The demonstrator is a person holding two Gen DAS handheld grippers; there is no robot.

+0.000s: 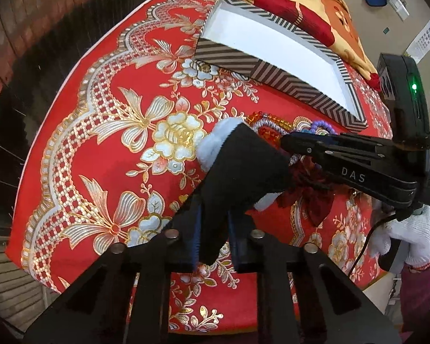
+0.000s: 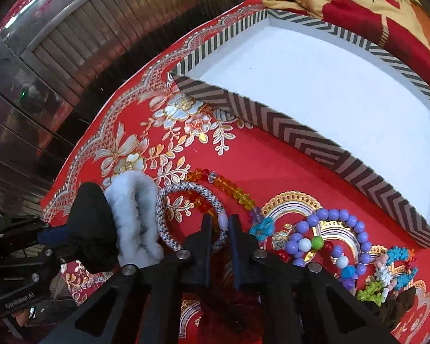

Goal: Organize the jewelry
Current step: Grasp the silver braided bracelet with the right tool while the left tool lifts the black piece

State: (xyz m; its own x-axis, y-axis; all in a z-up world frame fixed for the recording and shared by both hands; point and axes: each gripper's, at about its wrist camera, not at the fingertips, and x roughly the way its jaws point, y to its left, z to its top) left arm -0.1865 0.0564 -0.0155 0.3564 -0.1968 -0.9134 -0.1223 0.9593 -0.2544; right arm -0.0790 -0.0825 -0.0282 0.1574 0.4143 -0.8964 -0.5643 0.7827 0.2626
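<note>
Left hand-held gripper (image 1: 213, 229) is clamped down on a black fabric piece with pale blue fuzzy trim (image 1: 238, 169), pads squeezing the dark cloth close to the camera while the fluffy end lies on the surface. Right hand-held gripper (image 2: 218, 229) has its jaws pinched almost together around a silvery woven bangle (image 2: 169, 226), right at a whitish bead on the ring, so it looks like it's gripping that. No earlier shot to compare, so that's all I can say on the jaws. Just beside the bangle sits a strand of orange and yellow crystal beads (image 2: 229, 186), and off to the right a purple bead bracelet (image 2: 338, 226) plus a jumble of turquoise and green bits (image 2: 398, 269), all loose on the red and gold embroidered cloth (image 1: 106, 149). Further back is the striped box (image 2: 301, 134), white inside, touching the cloth. Behind it there's a crumpled yellow and red blanket (image 2: 367, 3).
</note>
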